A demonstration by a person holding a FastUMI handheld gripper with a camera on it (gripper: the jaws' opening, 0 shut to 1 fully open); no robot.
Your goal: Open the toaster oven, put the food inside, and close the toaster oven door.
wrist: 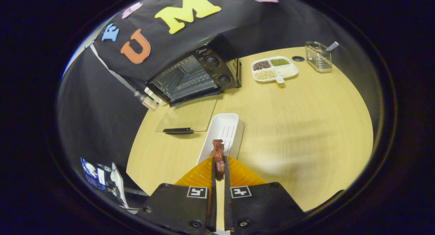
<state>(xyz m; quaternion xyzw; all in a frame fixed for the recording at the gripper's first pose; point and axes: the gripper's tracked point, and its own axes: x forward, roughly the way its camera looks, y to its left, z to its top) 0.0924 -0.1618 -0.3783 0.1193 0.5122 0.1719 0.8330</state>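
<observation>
1. Between the gripper's (219, 167) two fingers sits a reddish-brown piece of food (218, 156), likely meat; the jaws are drawn nearly together and both fingers press on it, so it is gripped. It stands out past the fingertips, which keeps the fingers clear of whatever surface receives it.

2. Just beyond the fingers lies a white tray (224, 131) on the table (306, 126), long axis pointing toward the oven. It appears bare, which suggests it served as the food's holding dish.

3. Beyond the tray stands the toaster oven (193, 77), against the booth wall. Its glass door (188, 117) is folded down flat over the table, handle (177, 130) at the near edge. The cavity and wire rack face the gripper, so the opening step looks done.

4. Judgement: the work stands at the carrying step. The open door lies between food and cavity, so the approach must pass above the glass.

5. Well apart, on the far side, stand a divided dish of beans and grains (274, 69) and a wire holder (318, 56); neither obstructs the route.

6. Risk: a narrow grip on an irregular piece may let it tilt or slip.
</observation>
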